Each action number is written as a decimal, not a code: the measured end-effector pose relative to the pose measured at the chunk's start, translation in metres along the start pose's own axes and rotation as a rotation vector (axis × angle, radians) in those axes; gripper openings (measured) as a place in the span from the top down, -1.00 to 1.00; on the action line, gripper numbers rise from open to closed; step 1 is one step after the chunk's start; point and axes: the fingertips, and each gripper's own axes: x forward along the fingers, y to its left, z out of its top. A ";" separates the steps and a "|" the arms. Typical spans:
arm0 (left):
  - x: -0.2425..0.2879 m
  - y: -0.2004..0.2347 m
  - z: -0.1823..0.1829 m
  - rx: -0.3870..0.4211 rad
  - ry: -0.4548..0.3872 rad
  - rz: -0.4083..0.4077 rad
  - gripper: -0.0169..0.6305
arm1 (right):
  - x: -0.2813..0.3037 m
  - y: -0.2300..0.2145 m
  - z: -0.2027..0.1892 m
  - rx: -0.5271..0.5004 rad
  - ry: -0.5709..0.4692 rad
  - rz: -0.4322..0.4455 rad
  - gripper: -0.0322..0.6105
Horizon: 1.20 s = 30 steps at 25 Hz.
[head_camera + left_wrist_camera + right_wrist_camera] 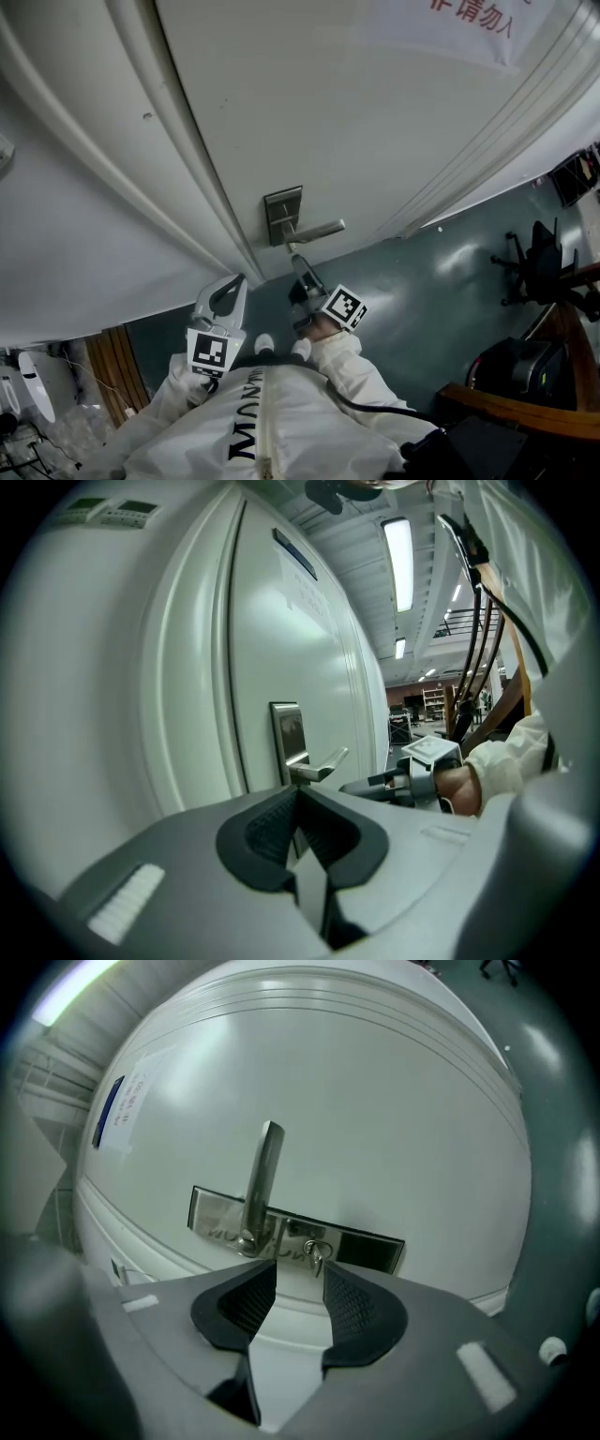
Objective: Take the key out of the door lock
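In the right gripper view, a small silver key (316,1252) with a ring sits in the steel lock plate (370,1251), right of the lever handle (262,1180). My right gripper (300,1271) is open close below the plate. The key shows just past the right jaw's tip, not between the pads. The head view has this gripper (297,260) pointing up at the lock plate (282,212) under the handle (317,231). My left gripper (235,284) hangs left of it by the door edge. Its jaws (298,795) meet at the tips with nothing held.
The white door (356,112) and its frame (141,178) fill most of the head view. A paper sign (469,23) hangs high on the door. On the grey-green floor at the right stand an office chair (536,267) and dark wooden furniture (525,408).
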 end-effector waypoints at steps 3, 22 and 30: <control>0.002 0.000 -0.001 -0.005 0.004 0.001 0.95 | 0.003 -0.007 0.001 0.046 -0.003 0.010 0.46; 0.003 0.005 -0.007 -0.015 0.035 0.045 0.95 | 0.041 -0.019 0.004 0.221 -0.003 0.079 0.69; 0.004 0.005 -0.007 -0.020 0.039 0.054 0.95 | 0.046 -0.022 0.004 0.279 -0.015 0.077 0.82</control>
